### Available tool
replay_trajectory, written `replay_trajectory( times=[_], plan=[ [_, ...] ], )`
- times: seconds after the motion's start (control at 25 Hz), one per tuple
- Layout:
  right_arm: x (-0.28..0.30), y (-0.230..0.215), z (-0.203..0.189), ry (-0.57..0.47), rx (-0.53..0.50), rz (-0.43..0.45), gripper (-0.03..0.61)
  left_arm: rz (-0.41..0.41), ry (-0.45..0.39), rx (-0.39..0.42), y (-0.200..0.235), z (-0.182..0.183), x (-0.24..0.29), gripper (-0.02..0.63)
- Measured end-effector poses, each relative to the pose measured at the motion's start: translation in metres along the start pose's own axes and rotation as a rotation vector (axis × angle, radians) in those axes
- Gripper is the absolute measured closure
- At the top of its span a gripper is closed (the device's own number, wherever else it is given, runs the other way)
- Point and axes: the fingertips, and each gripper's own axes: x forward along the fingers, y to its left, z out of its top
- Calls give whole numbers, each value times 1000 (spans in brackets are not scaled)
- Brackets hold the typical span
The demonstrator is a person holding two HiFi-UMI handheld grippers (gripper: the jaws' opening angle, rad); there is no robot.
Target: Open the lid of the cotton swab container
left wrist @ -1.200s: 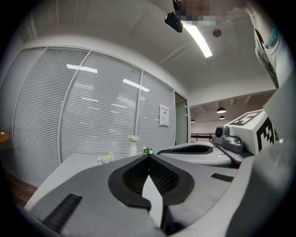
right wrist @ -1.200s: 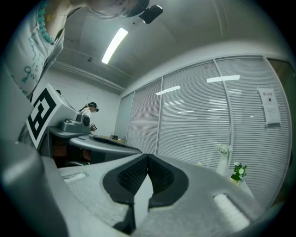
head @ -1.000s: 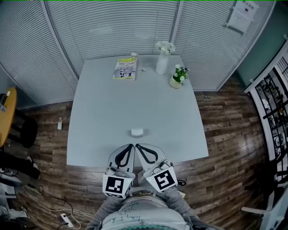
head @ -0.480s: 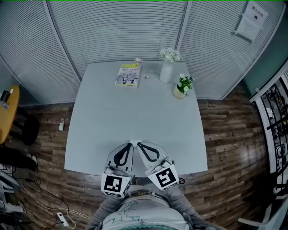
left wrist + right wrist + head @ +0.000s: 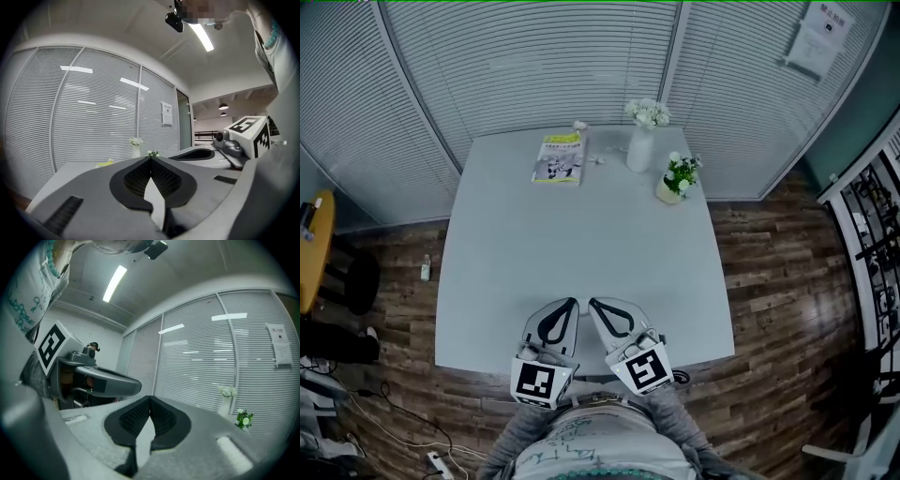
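Holding grey plastic, black-padded left gripper (image 5: 574, 302) fully closed: ribbed pads meet at tip, nothing btwn. Same seen along left gripper (image 5: 151, 159) itself. Likewise matching grey right gripper (image 5: 592, 302): closed on itself, empty, confirmed in own view (image 5: 150, 399). Hovering side by side over near edge of pale grey square table (image 5: 581, 234), tips almost touching, pointing roughly level toward far side.

Can't spot cotton swab container in any view: not on bare tabletop, not ahead of either gripper. If on table, prob. tucked under the two tips at near edge; can't confirm.

Judging from task alone: expect small, light, hard plastic tub, slick-walled, apt to skid on smooth top or tip if pushed from one side only. Best to open jaws first, pin body low on wall w/ one gripper, take lid rim or tab w/ other, lift gently. Avoid hard squeeze: thin wall may flex, swabs may spill.

Far side: yellow-green printed booklet (image 5: 558, 157), tall white vase w/ white flowers (image 5: 639, 145), small pot of green plant w/ white blooms (image 5: 673, 183). All well apart from grippers, no obstruction.
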Motion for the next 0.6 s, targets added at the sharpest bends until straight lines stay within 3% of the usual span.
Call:
replay_trajectory(
  times=[0.24, 0.44, 0.6],
  plan=[
    [10, -11, -7, -10, 54, -50, 577, -88, 31, -1, 10, -8, 18, 615],
    [20, -19, -19, 49, 49, -101, 577, -132, 50, 42, 23, -18, 27, 615],
    [27, -20, -35, 78, 47, -113, 577, -159, 94, 23, 31, -31, 29, 615]
  ],
)
